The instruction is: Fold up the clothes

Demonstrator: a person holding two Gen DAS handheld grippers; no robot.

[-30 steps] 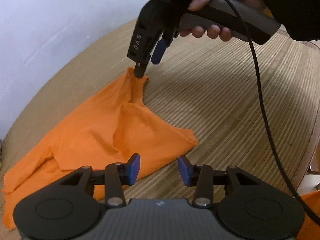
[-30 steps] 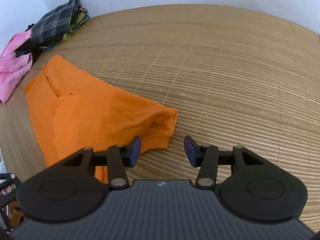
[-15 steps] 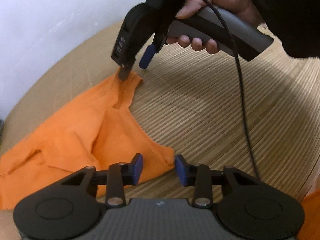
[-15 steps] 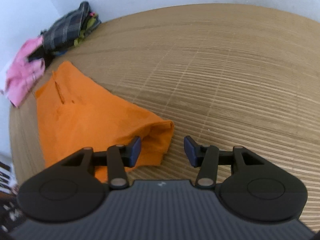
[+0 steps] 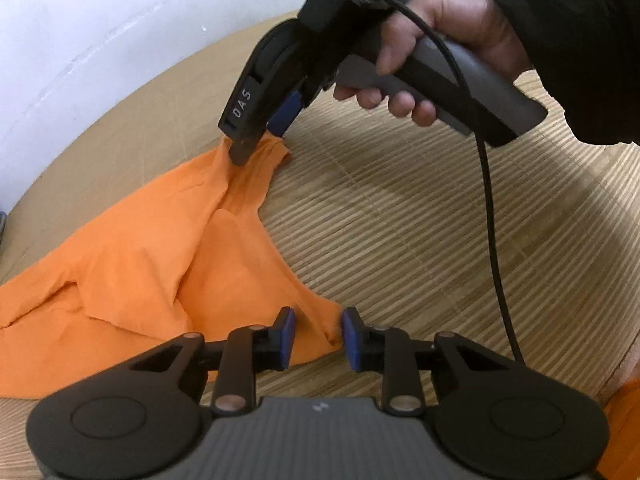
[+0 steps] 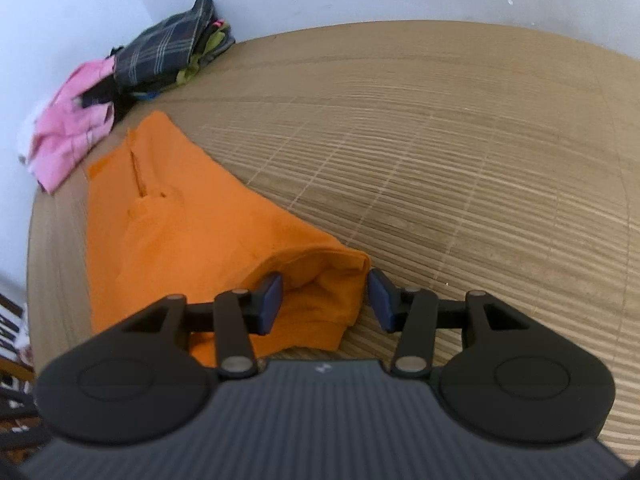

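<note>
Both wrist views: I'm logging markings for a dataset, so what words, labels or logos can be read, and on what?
"DAS": white letters on the black side of the right gripper, seen from the left wrist.
Small pale mark on the left gripper body: too small to read.
Small pale mark on the right gripper's body in its own view: too small to read.
No print shows on the orange garment or the clothes pile.

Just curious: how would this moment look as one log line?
left gripper: open at orange garment corner | right gripper: open over its hem | mat
</note>
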